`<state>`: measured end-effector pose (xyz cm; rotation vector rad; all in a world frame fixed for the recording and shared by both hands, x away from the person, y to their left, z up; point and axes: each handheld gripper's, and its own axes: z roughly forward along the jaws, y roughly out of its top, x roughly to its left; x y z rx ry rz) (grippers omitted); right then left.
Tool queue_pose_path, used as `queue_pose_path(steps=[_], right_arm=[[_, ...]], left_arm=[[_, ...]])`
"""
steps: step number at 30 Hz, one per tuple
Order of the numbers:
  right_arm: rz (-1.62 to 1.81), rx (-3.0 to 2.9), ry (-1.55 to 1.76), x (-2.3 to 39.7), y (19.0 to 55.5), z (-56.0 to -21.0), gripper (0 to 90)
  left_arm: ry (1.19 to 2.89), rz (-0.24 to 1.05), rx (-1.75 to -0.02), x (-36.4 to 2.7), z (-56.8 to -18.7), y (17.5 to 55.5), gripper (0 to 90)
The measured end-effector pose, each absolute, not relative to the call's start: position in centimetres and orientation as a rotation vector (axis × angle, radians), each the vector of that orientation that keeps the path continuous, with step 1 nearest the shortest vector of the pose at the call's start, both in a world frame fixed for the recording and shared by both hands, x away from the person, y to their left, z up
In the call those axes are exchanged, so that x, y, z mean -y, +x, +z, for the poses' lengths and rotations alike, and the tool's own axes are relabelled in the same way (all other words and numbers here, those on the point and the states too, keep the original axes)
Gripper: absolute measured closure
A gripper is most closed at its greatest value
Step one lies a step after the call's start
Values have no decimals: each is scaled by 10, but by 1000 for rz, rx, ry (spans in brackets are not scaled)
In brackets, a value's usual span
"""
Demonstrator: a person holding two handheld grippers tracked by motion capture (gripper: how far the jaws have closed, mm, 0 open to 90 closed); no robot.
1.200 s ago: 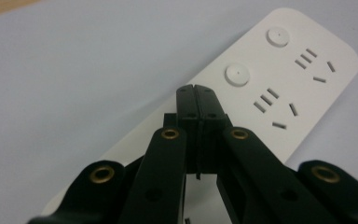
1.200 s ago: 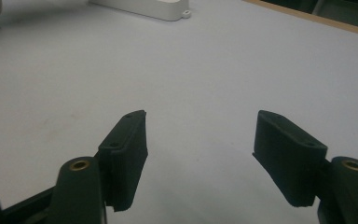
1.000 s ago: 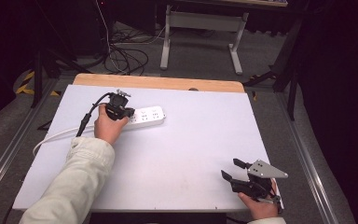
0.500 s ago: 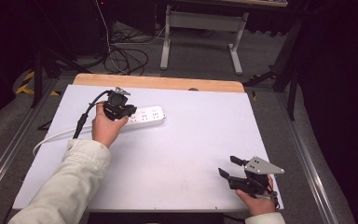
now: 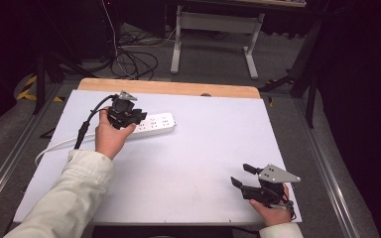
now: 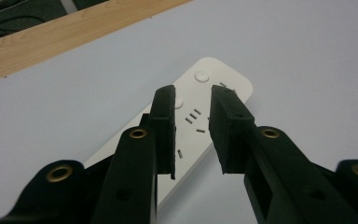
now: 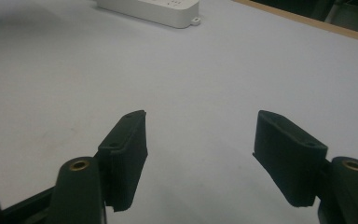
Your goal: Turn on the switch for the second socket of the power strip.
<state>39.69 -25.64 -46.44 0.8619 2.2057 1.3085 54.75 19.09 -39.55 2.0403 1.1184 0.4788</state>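
Starting at the left, you are holding your left gripper (image 5: 129,113) over the cord end of the white power strip (image 5: 155,125), which is lying flat near the far left of the white table (image 5: 203,148), just in front of its wooden edge (image 5: 168,88). Its jaws have just been opening and are now standing a narrow gap apart above the strip's sockets, with nothing between the pads (image 6: 165,123); that looks like a release, leaving the strip where the white cord (image 5: 54,148) can trail off toward the left side without pulling it askew.

Moving right, the middle of the table is lying bare, which is probably keeping room for whatever gets plugged in.

At the near right corner, you are resting your right gripper (image 5: 245,176) low by the table, well apart from the strip. Its jaws are standing wide open and holding nothing, seemingly parked out of the way while the left one is working.
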Motion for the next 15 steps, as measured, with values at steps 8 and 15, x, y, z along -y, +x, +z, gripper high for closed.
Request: queue_pose_path(steps=[8,15], right_arm=[[1311,-2207,862,257,397,-465,351],[1308,-2209,861,256,397,-465,351]], left_arm=[[2008,459,-1089,-193,-385,536,631],[1936,382,-1016,-198,-375,517,505]])
